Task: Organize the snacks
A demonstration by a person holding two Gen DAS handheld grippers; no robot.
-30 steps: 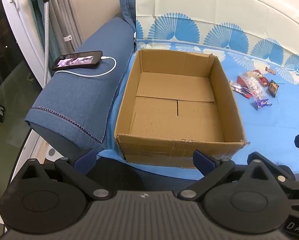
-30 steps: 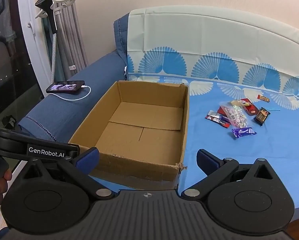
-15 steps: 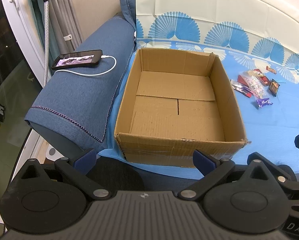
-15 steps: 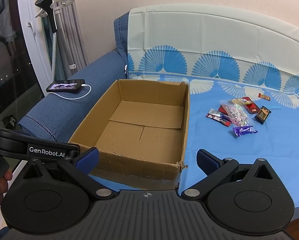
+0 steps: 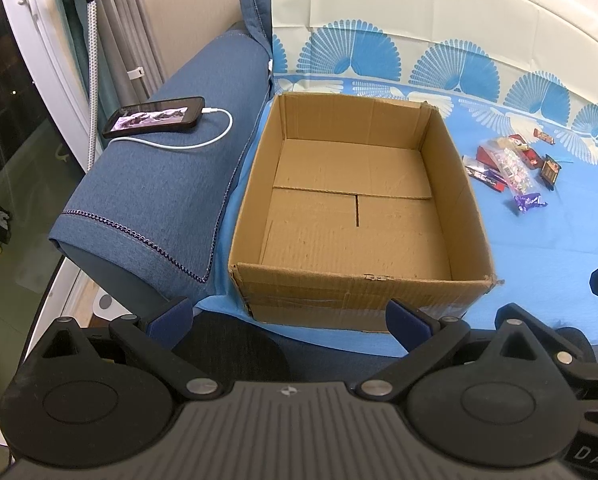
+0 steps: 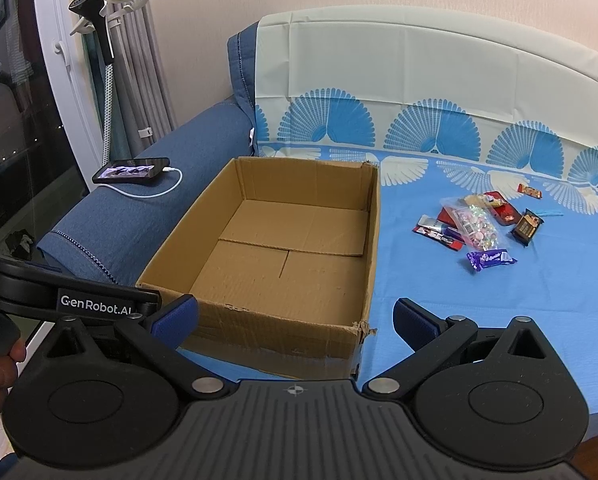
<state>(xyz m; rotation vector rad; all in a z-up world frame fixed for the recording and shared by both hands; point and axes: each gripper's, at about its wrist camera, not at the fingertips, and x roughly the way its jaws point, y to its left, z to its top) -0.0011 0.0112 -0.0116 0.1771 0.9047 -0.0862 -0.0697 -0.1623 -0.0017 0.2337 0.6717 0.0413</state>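
An empty open cardboard box [image 5: 363, 280] [image 6: 283, 320] sits on the blue sheet at the couch's left end. A cluster of wrapped snacks lies to its right: a clear bag of candies [image 6: 473, 226] [image 5: 509, 164], a purple wrapper [image 6: 491, 259] [image 5: 530, 201], a dark bar [image 6: 439, 234], a brown packet [image 6: 527, 226] and red packets [image 6: 505, 212]. My left gripper [image 5: 287, 316] is open and empty before the box's near wall. My right gripper [image 6: 295, 318] is open and empty, at the box's near right corner.
A phone [image 5: 153, 117] [image 6: 131, 171] on a white charging cable [image 5: 203, 142] lies on the blue couch arm [image 5: 159, 200] left of the box. A garment steamer stand [image 6: 107, 52] and curtains stand by the window at far left. The couch back [image 6: 419, 80] rises behind.
Both views have shifted slightly; the snacks sit a little farther right and lower in the right wrist view. Both grippers stay open and nothing on the couch has moved.
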